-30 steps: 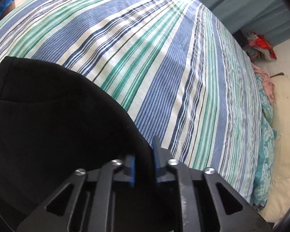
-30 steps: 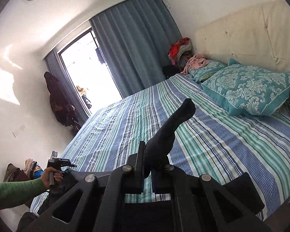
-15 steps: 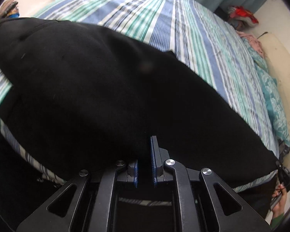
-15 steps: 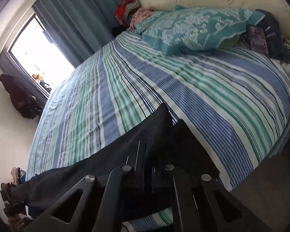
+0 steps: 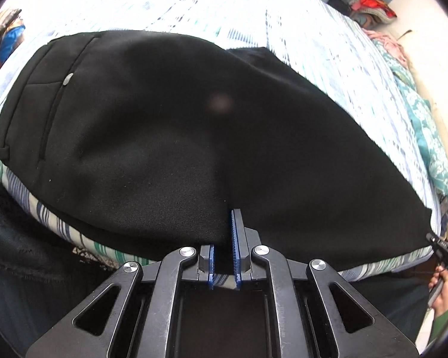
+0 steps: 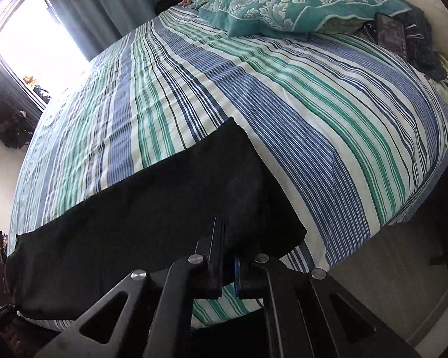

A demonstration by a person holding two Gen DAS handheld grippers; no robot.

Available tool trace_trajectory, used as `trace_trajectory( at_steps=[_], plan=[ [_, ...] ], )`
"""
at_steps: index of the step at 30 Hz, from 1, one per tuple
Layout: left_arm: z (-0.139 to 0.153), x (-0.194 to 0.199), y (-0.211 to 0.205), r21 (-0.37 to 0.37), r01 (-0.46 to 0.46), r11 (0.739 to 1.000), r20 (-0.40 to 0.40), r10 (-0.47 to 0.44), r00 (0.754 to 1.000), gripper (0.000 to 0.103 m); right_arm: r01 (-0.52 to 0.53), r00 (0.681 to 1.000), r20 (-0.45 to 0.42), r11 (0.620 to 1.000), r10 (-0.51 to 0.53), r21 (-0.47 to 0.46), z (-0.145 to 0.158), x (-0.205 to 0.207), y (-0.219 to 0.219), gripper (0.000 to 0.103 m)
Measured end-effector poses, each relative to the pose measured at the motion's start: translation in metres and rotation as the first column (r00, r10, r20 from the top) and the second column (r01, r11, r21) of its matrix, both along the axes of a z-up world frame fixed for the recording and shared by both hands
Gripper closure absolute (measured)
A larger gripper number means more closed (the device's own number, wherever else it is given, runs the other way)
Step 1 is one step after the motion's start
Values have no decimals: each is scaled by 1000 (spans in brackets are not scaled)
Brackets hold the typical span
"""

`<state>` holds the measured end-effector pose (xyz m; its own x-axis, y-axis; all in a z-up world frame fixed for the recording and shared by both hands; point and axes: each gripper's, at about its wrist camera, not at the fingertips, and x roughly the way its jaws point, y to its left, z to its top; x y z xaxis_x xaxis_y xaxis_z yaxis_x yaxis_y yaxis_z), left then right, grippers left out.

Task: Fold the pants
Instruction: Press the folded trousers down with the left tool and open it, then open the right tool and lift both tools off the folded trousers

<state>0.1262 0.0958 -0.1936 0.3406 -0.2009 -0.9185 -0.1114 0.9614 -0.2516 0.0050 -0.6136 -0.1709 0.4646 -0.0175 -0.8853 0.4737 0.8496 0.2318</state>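
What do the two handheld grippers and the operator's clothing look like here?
Both the left gripper and right gripper are black angular linkages with silver pivot bolts and blue ribbed pads. A green sleeve shows at the edge of the left view.

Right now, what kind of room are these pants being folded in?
Most likely a bedroom: the black pants lie on a bed with a striped sheet, a teal patterned pillow sits at its head, and curtains hang beside the window.
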Motion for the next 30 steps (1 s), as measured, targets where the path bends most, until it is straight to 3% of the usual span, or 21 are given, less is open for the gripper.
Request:
trace_trajectory(
  at_steps=[4,9,18,19,20,21,22,24,27,30],
  plan=[
    [-1,1,-8,37,8,999,-4,-8,1000,95,-8,998,-55,999,6,-35,-11,5,3,98],
    [-2,-6,-23,77,14,997,-7,-13,1000,96,-49,996,-86,992,39,-119,-9,8,13,98],
    [-4,-15,-45,178,64,982,-29,-59,998,94,-73,992,-114,979,52,-188,-9,8,22,96],
    [-4,-15,-46,188,71,980,-43,-64,997,87,-68,993,-111,980,48,-185,-8,7,21,91],
    [-3,-15,-48,197,86,977,-56,-76,996,85,-56,993,-116,981,35,-185,-7,5,21,76],
    [0,-16,-50,205,99,974,-64,-88,994,76,-39,993,-114,984,19,-176,-6,2,20,54],
    [4,-20,-49,219,108,970,-66,-96,993,62,-26,996,-92,988,12,-152,-2,-2,19,42],
    [19,-31,-47,240,121,963,-37,-115,993,52,5,999,-51,988,-13,-153,9,-14,20,33],
    [46,-41,-53,297,144,944,46,-165,985,50,43,999,-10,973,-47,-227,30,-30,26,33],
    [72,-25,-65,327,129,936,179,-195,964,34,9,1000,21,972,-4,-235,49,-25,42,33]
  ],
)
